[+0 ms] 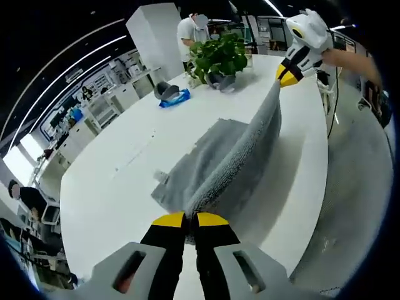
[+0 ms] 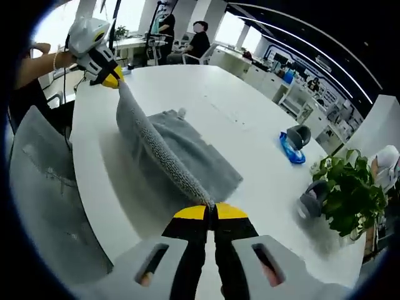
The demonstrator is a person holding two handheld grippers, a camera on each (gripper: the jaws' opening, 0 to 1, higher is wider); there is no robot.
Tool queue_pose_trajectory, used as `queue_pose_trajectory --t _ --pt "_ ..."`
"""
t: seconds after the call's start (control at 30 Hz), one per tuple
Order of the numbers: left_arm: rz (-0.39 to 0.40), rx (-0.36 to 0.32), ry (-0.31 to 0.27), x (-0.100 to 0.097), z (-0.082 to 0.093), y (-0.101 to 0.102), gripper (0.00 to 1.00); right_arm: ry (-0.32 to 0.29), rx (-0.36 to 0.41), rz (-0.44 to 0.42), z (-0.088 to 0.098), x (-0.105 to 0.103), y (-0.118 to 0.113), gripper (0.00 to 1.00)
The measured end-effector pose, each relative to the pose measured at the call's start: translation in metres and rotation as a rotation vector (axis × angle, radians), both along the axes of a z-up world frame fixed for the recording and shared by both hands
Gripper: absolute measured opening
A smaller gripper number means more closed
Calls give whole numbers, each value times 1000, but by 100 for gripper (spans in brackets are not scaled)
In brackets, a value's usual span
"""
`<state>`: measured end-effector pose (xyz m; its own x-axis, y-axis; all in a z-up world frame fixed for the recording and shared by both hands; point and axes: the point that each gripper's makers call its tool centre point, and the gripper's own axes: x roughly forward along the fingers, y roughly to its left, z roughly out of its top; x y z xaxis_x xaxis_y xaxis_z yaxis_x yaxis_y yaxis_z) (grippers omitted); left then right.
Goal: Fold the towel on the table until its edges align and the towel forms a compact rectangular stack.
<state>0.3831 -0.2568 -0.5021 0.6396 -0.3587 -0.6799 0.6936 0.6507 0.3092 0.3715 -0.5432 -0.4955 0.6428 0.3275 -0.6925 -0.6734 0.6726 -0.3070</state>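
A grey towel [image 1: 234, 153] hangs lifted above the white table [image 1: 125, 187], one long edge stretched taut between both grippers and the rest drooping onto the tabletop. My left gripper [image 1: 190, 219] is shut on one corner of that edge. At the far end my right gripper [image 1: 287, 78] pinches the other corner, held by a person's hand. In the right gripper view the towel [image 2: 169, 153] runs from my right gripper [image 2: 210, 212], shut on its corner, up to the left gripper [image 2: 114, 80] at the top left.
A potted green plant [image 1: 219, 56] [image 2: 350, 194] stands near the far end of the table, with a blue-and-grey object [image 1: 172, 95] [image 2: 294, 144] beside it. A grey chair [image 2: 44, 187] sits by the table edge. People stand and sit in the office behind.
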Motion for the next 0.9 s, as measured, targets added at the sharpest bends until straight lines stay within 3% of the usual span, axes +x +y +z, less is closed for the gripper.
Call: queue_pose_trajectory --t 0.13,0.3,0.5,0.9 --pt "51 -32 1 18 1 -2 5 -17 -18 -12 -3 17 -1 1" --pt "69 1 -18 38 -7 -1 6 -36 -25 -34 -7 37 -1 1" --pt "88 -14 3 58 -16 3 6 -45 -13 -55 -14 63 2 1" --pt "89 24 -6 99 -40 2 7 -75 -65 -81 -45 102 -1 1"
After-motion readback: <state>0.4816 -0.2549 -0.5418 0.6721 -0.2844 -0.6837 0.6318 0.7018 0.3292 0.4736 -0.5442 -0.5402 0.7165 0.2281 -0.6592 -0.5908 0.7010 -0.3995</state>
